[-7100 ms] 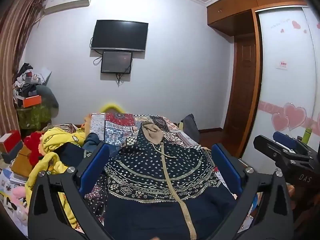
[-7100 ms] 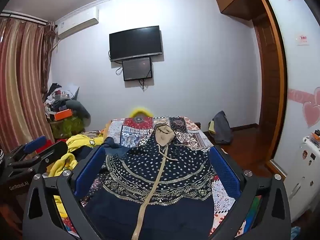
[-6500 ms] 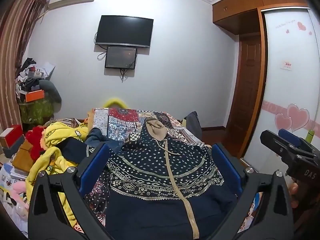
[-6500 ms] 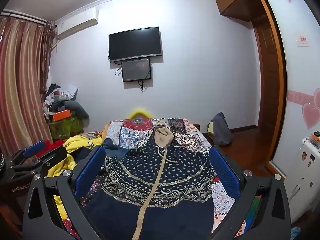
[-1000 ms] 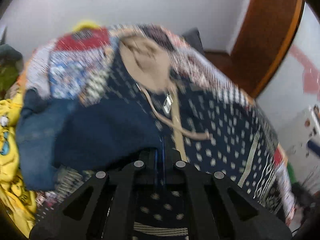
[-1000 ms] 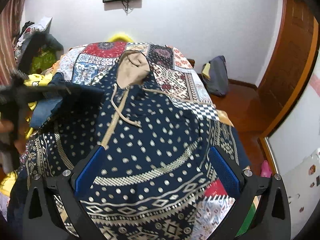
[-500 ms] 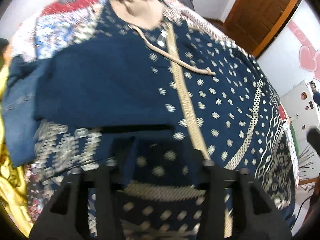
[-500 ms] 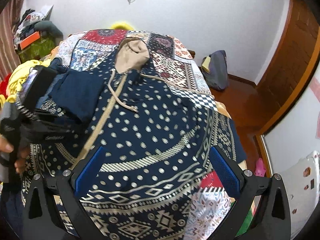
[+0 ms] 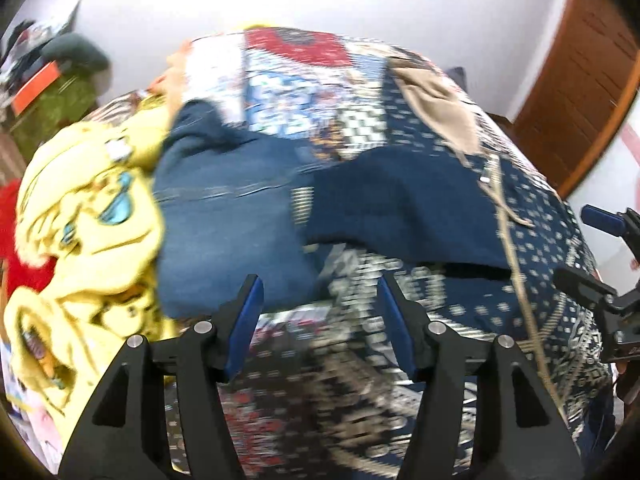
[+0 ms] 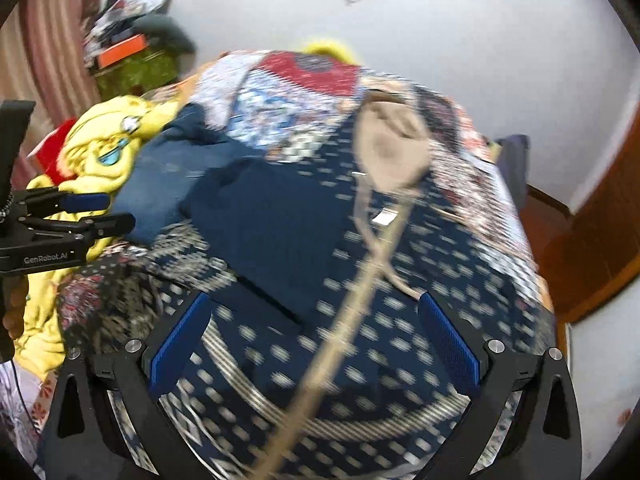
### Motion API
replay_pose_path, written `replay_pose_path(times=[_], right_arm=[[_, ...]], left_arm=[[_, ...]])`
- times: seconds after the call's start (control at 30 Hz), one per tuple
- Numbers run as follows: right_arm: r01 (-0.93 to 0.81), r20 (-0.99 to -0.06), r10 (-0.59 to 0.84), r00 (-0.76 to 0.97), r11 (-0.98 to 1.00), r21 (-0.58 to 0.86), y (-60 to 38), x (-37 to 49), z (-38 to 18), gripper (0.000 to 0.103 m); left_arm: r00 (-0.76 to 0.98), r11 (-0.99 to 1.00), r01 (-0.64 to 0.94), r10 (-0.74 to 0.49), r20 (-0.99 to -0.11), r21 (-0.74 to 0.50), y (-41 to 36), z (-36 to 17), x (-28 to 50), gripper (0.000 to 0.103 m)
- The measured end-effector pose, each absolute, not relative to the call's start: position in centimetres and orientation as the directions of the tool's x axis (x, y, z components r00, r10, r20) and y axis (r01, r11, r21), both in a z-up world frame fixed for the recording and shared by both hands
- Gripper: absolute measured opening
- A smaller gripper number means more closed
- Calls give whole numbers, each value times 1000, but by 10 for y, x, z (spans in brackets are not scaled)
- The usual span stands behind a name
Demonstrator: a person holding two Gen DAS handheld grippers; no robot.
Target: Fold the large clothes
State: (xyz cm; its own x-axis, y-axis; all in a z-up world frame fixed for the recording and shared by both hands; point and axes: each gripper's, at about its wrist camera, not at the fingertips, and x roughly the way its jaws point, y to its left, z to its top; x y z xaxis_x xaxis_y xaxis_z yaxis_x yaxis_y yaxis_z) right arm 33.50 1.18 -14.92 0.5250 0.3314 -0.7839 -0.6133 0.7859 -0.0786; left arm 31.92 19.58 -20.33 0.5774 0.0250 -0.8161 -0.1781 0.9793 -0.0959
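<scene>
The navy hooded garment (image 10: 360,320) is soft matt cloth with a pale woven pattern and a tan hood lining. The bedspread (image 9: 280,92) beneath, at twelve o'clock, looks like printed patchwork cotton, though blur hides its weave. The yellow fabric (image 9: 80,220) at nine o'clock seems fleecy.

wall (image 10: 480,60): white | door (image 9: 592,60): brown wood | curtain (image 10: 52,40): striped

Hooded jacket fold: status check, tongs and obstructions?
Left tongs just opened, empty; right tongs open, empty. Hooded jacket flat on bed, one sleeve folded inward. Jeans and yellow garment crowd its side.
</scene>
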Motion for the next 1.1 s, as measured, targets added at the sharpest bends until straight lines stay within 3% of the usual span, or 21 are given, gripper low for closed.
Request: replay_pose_path(times=[0.2,0.47,0.53,0.6,0.67,0.73,0.83,1.1], right_arm=[[-707,-824,330,461,698,-116,83,349,-182,100],[-749,-857,253,448,630,-206,139,373,-232,77],[-750,-864,251,436,632,-196,144,381,-240,59],[-753,-862,275,426,635,-169,146,387,-241,51],[-754,-855,295,426,638,-156,146,389,-239,37],[-756,-857,326,398,646,-105,143,392,-234,18],[-743,-849,349,398,665,-75,133,391,-222,12],[-664,-772,409,487,748,-23,53,387,-161,12]], left_arm=[[551,958,-262,52,-833,-114,243,-220,301,58],[516,949,-294,54,-855,-118,258,-247,293,58],[510,949,-292,52,-858,-116,257,-253,294,58],[505,950,-289,50,-862,-114,255,-257,297,58],[499,951,-286,41,-866,-120,253,-259,300,58],[502,952,-280,32,-864,-127,249,-259,304,58],[512,957,-257,15,-859,-136,238,-255,312,58],[522,974,-175,-30,-853,-141,198,-249,337,58]])
